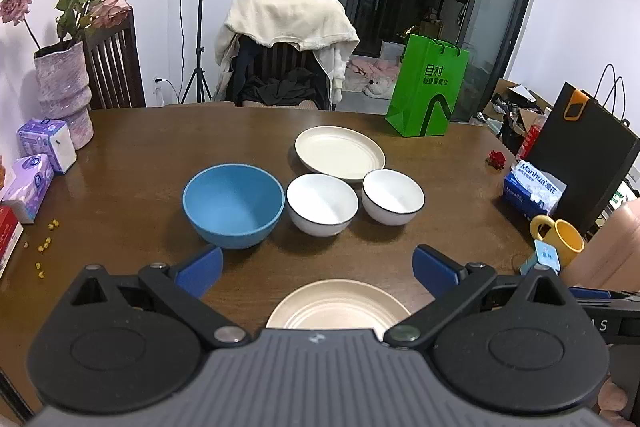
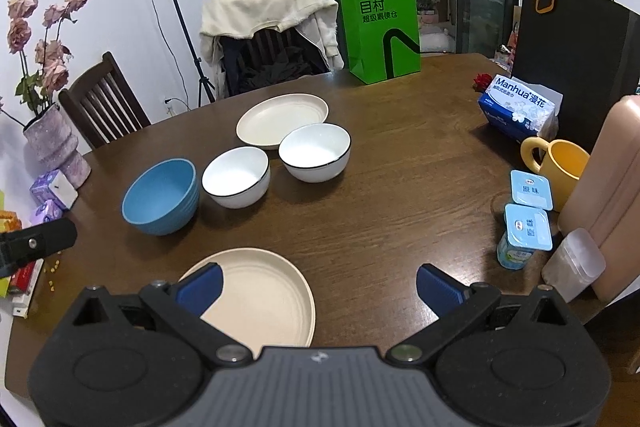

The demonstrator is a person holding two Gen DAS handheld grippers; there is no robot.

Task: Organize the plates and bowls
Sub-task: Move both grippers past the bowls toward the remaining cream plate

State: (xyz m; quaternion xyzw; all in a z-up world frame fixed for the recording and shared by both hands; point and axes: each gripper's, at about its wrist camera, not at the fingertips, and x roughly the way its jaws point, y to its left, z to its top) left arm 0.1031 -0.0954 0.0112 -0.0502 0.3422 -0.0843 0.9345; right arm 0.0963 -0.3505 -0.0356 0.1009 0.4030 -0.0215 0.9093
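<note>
Both sets of fingers spread wide, empty, touching nothing: left gripper (image 1: 318, 269) above the near rim of the near plate (image 1: 338, 305) at bottom centre of the left view; right gripper (image 2: 319, 285) low centre of the right view, its left finger overlapping that same plate (image 2: 256, 293) in the picture, contact not evident. Nothing stacked yet; judged to be the opening step. Mid-frame, a row on the worktop (image 2: 400, 187): blue bowl (image 1: 234, 205) left, then first white bowl (image 1: 322, 204) and second white bowl (image 1: 393, 197), close together, possibly touching. Behind them, far plate (image 1: 340, 154), its near rim just behind the two white bowls. Risks, as judgement: plate lies flat with a thin rim, so a pinch may slip or scrape along the wood; tight bowl spacing leaves little room for a finger, so a neighbour could get nudged; yogurt cups (image 2: 526, 223) and yellow mug (image 2: 560, 163) at right edge within reach of a careless sweep. Further back, green bag (image 2: 380, 27) at upper centre.
</note>
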